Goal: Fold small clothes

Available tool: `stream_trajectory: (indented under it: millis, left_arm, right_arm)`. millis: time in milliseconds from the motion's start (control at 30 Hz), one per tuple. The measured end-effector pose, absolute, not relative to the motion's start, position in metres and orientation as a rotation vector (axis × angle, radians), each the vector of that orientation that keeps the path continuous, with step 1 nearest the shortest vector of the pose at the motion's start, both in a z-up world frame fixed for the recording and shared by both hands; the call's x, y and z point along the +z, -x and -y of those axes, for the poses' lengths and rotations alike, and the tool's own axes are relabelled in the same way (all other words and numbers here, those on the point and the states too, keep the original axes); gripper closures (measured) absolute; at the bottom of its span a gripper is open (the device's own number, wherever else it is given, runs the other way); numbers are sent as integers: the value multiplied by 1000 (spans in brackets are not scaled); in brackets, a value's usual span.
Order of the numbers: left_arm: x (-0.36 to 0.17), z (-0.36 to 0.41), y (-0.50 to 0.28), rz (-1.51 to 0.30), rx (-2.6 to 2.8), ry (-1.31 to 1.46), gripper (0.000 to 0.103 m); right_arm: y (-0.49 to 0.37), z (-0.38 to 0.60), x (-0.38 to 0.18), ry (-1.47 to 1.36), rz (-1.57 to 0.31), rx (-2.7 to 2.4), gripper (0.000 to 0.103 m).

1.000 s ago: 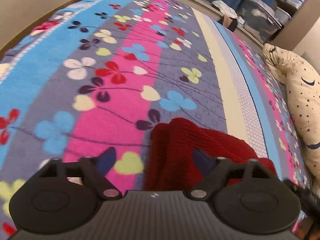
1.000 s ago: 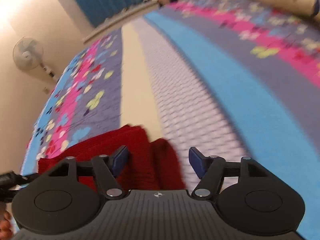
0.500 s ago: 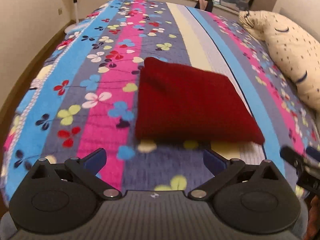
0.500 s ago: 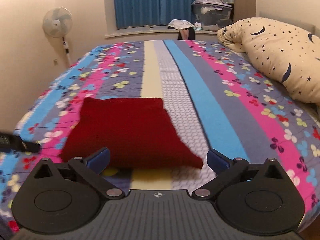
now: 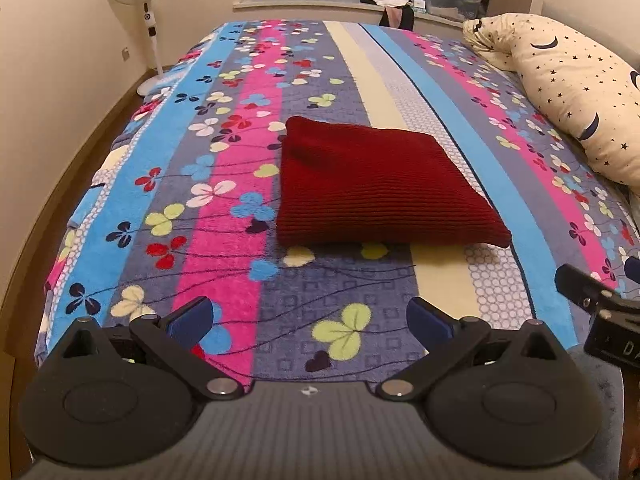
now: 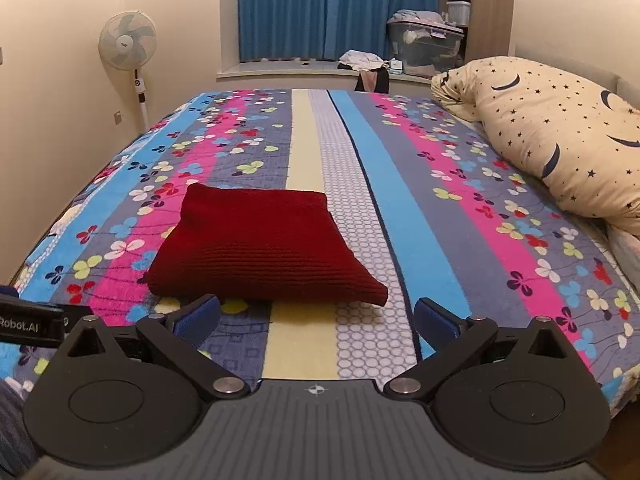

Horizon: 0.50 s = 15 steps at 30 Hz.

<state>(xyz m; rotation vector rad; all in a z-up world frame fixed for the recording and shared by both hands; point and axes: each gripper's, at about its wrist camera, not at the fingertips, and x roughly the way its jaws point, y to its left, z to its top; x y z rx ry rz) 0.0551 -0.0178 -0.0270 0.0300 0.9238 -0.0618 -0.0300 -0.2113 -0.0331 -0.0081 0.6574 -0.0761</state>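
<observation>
The folded red knit garment (image 5: 380, 184) lies flat on the striped flowered bed cover (image 5: 224, 208), ahead of both grippers and clear of them. The left gripper (image 5: 310, 318) has its jaws spread wide with nothing between them but bedding; the garment sits beyond its fingertips. The right gripper (image 6: 316, 318) is likewise wide apart and empty, the garment's near edge just past its left fingertip.
</observation>
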Motion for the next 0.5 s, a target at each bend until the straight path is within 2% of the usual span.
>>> stream_trajectory:
  millis: [500]
  left_arm:
    - [-20, 24, -46, -903, -64, -59, 0]
  right_arm:
    - [38, 209, -32, 5, -656, -76, 1]
